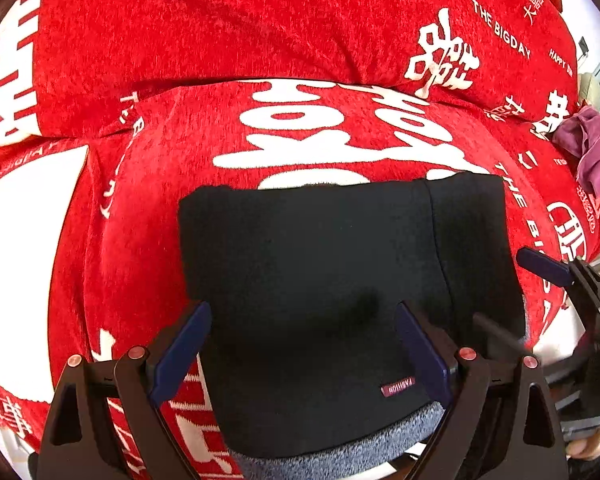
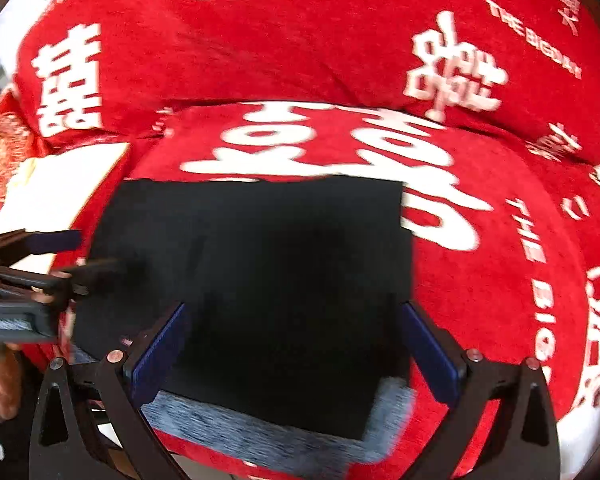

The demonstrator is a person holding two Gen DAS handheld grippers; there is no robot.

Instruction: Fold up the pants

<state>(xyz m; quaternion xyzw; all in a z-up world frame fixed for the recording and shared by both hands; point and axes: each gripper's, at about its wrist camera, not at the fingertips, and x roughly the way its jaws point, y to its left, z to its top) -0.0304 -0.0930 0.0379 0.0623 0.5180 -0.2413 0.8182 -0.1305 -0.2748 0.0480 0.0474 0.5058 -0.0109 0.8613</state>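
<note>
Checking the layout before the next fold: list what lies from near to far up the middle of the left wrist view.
Grey fleecy lining → small FASHION label → folded black pants → red seat cushion with white lettering → red back cushion.

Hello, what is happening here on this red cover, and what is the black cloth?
A person is folding black pants on a red cover with white lettering, using a handheld gripper in each hand. The pants already lie as a compact folded rectangle, grey lining showing at the near edge. Both the left gripper and the right gripper stand open over the pants, gripping nothing. A purple cloth lies apart, to the side.
</note>
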